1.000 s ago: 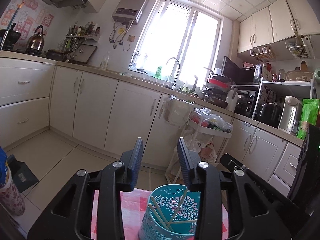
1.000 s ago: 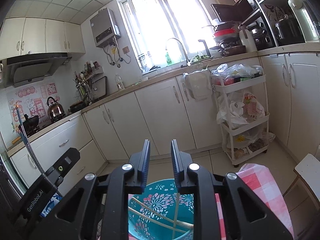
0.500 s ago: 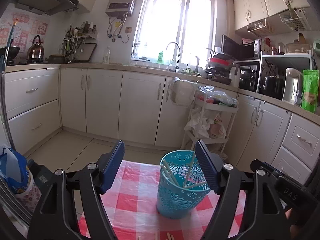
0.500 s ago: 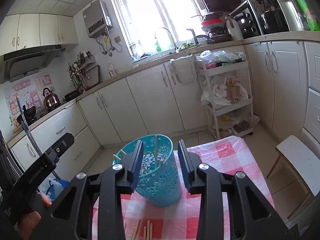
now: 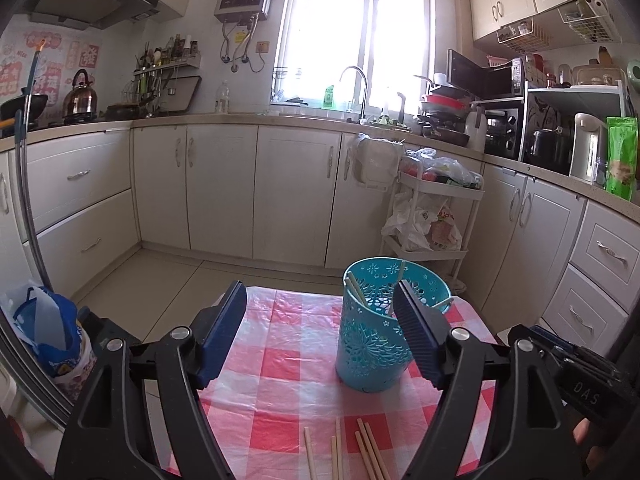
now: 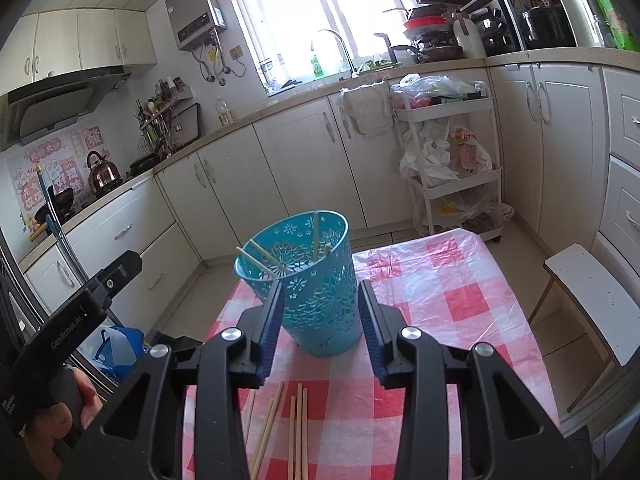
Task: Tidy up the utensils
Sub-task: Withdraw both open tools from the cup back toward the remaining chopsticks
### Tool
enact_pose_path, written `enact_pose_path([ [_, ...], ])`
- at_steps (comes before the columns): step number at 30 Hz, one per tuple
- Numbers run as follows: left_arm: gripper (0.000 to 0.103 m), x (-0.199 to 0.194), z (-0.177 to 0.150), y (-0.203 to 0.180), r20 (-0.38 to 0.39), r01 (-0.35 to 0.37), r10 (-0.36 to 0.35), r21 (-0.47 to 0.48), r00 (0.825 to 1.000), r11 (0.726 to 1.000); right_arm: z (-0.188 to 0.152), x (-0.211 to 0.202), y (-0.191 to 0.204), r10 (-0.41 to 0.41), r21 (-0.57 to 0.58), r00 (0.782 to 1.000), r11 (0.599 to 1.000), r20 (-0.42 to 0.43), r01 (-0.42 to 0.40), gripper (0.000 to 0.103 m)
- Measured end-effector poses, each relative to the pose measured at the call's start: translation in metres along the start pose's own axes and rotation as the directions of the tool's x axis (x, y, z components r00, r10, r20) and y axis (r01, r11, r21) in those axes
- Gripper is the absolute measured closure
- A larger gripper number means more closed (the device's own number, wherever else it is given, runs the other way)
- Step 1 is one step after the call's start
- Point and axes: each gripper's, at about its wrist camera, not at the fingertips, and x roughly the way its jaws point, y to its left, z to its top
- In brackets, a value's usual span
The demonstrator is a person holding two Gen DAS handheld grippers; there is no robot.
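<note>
The teal perforated holder [image 6: 316,280] stands upright on the worktop [image 6: 452,292], which is covered by a red-and-white checked plastic cloth. Several wooden chopsticks [image 6: 264,260] lean inside it, tips against the rim. More loose chopsticks [image 6: 298,432] lie flat on the cloth, nearer the cameras than the holder (at least 5 visible in the right wrist view).

Left gripper [image 5: 320,334]: fingers spread wide with nothing between them; their gap has widened only slightly in the last moments. The holder [image 5: 374,340] sits beyond its right finger.

Right gripper [image 6: 320,334]: fingers moderately apart and released, having just been opening. The holder appears between them in view but lies beyond the tips, untouched.
</note>
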Motion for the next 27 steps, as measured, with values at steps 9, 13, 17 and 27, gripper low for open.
enact_pose_path([
  [9, 0.028, 0.023, -0.039, 0.025, -0.234, 0.003, -0.016, -0.058, 0.972, 0.998, -0.047, 0.023, 0.002, -0.025, -0.035, 0.978, 0.999, -0.205, 0.018, 0.065],
  [13, 0.028, 0.037, -0.062, 0.035, -0.337, -0.027, 0.009, -0.050, 0.941, 0.998, -0.070, 0.043, 0.002, -0.042, -0.052, 0.949, 0.998, -0.313, 0.027, 0.065],
  [17, 0.028, 0.047, -0.080, 0.033, -0.414, -0.030, 0.032, 0.010, 0.910, 0.999, -0.087, 0.055, 0.015, -0.049, -0.114, 0.929, 0.993, -0.366, 0.007, 0.065],
  [27, 0.028, 0.081, -0.122, 0.020, -0.524, -0.050, 0.117, 0.140, 0.844, 0.989, -0.112, 0.088, 0.032, -0.106, -0.212, 0.905, 0.977, -0.413, 0.018, 0.074],
])
